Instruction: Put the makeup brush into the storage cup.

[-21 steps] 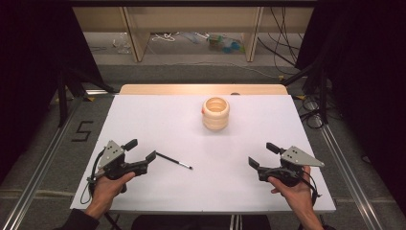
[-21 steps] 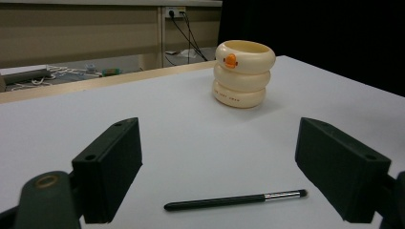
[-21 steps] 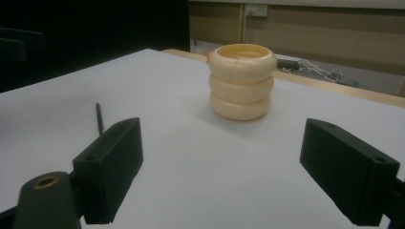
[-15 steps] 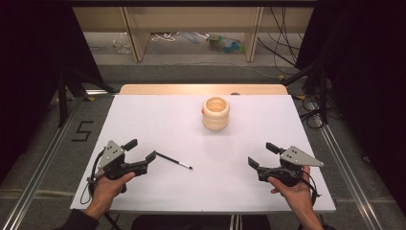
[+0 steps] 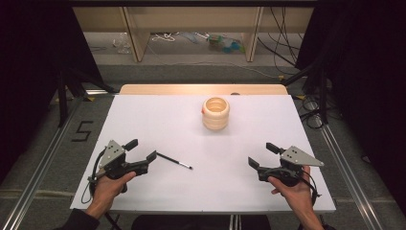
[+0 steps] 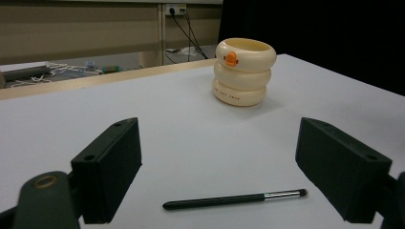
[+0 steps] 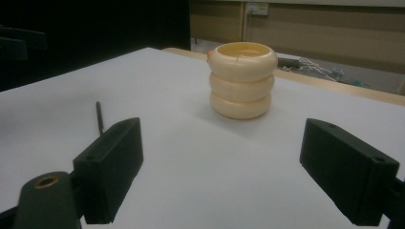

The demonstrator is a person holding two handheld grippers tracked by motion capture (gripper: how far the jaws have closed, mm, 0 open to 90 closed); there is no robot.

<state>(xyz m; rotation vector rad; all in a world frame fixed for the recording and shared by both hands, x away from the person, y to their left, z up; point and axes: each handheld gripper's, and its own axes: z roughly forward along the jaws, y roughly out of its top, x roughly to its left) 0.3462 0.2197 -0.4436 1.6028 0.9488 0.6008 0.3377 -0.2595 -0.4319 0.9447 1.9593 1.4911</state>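
A cream cup (image 5: 216, 113) shaped like stacked rings stands upright at the far middle of the white table (image 5: 158, 120); its orange beak faces the left gripper view (image 6: 244, 71). A thin black brush (image 5: 174, 160) lies flat at the near left. My left gripper (image 5: 141, 149) rests open just left of the brush, and in its own view the brush (image 6: 234, 199) lies on the table between and just ahead of the open jaws (image 6: 219, 143). My right gripper (image 5: 261, 154) sits open at the near right with nothing between its jaws (image 7: 219, 143); the cup (image 7: 243, 80) and brush (image 7: 99, 117) lie farther off.
A wooden strip (image 5: 201, 89) runs along the table's far edge. Beyond it are shelf legs and cables on the floor (image 5: 191, 43). Metal rails (image 5: 344, 163) flank the table, and dark curtains close both sides.
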